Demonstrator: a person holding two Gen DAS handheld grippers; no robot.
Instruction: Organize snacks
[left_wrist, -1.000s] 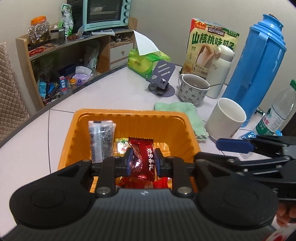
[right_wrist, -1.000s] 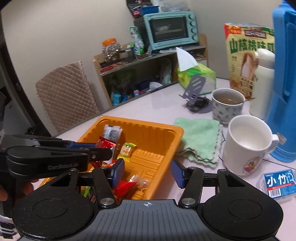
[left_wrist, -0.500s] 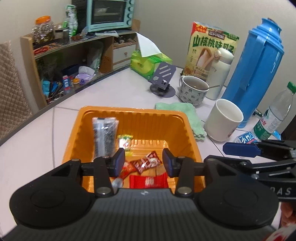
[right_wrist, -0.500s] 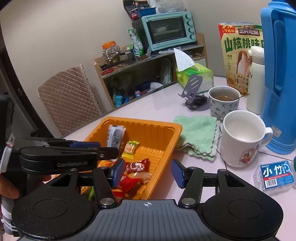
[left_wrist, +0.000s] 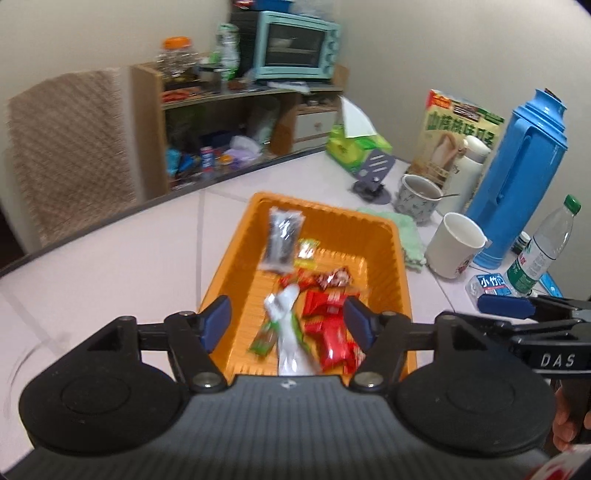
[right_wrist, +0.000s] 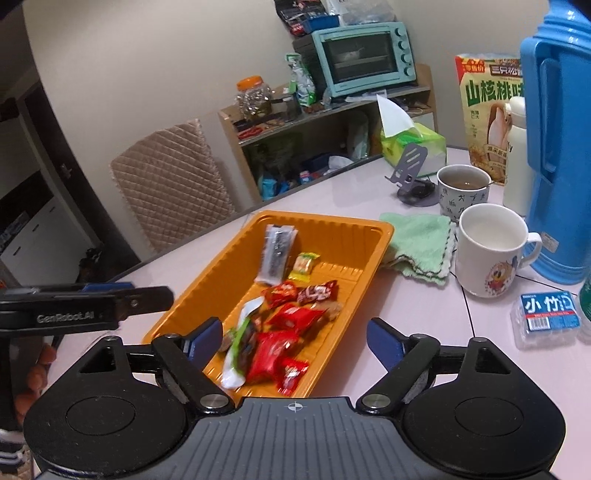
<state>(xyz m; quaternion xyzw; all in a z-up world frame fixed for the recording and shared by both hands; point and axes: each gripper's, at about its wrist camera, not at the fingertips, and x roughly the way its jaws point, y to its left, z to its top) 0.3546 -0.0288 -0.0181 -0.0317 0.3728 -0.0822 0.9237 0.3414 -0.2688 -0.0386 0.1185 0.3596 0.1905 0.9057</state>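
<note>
An orange tray (left_wrist: 397, 236) (right_wrist: 207, 273) on the pale table holds several wrapped snacks: red packets (left_wrist: 328, 325) (right_wrist: 280, 332), a grey-black packet (left_wrist: 281, 240) (right_wrist: 276, 251), a small yellow-green sweet (left_wrist: 306, 248) (right_wrist: 303, 265) and a white-green wrapper (left_wrist: 286, 332) (right_wrist: 240, 343). My left gripper (left_wrist: 287, 326) hovers above the tray's near end, its jaws opening, nothing between the pads. My right gripper (right_wrist: 293, 341) hangs over the tray's near right corner, jaws opening too, gripping nothing. Each gripper shows at the edge of the other's view.
Right of the tray lie a green cloth (right_wrist: 421, 243), a white mug (right_wrist: 487, 251), a patterned cup (right_wrist: 463, 190), a blue thermos (right_wrist: 557, 147), a tissue pack (right_wrist: 548, 314) and a water bottle (left_wrist: 543, 251). A phone stand (right_wrist: 412, 173) and tissue box (right_wrist: 413, 147) stand behind.
The left gripper let go of the red packet, which now lies in the tray, then pulled back and up with jaws widening. The right gripper also opened wider and drew back.
</note>
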